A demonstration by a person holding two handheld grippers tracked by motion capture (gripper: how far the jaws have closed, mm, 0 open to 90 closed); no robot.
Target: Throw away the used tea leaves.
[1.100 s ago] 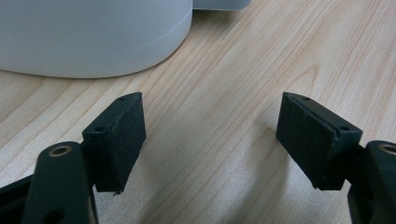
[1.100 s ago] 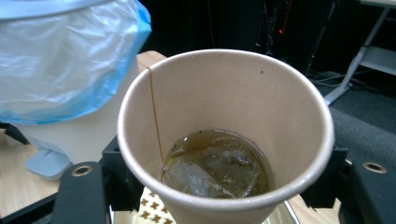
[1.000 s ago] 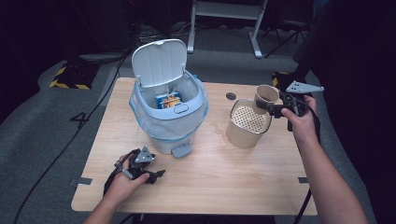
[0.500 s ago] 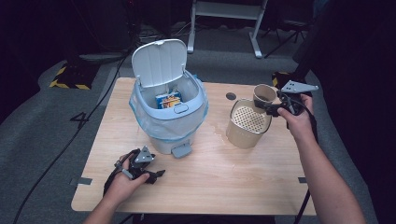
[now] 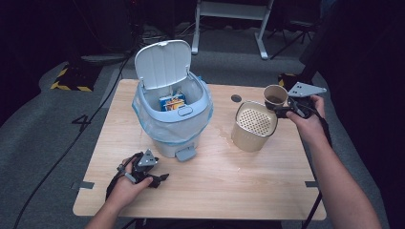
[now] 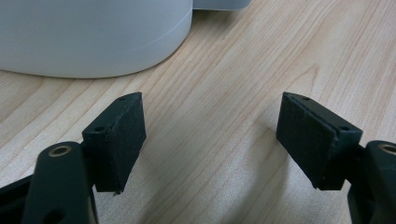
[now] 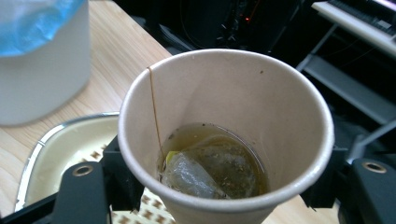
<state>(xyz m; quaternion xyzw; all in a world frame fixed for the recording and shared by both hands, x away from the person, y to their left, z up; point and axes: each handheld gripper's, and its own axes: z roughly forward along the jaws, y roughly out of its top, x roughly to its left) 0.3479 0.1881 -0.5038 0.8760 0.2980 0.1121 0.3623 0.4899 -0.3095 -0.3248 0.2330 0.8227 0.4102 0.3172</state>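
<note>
The table (image 5: 229, 191) is lit evenly from above in the high view, while the surroundings are left almost black. Soft, short shadows are cast beneath the bin (image 5: 172, 119) and the strainer pot (image 5: 254, 126). In the left gripper view the wood grain is rendered sharply, and dim shadows are thrown under the jaws. In the right gripper view the paper cup (image 7: 224, 135) is seen in focus, the background blurred and dark.

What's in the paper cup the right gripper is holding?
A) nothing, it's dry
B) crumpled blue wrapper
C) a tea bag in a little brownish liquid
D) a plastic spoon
C: the right gripper view looks straight into the paper cup, where a tea bag sits in shallow brownish liquid, its string running up the inner wall to the rim, with the right gripper clamped on the cup's sides.
</note>
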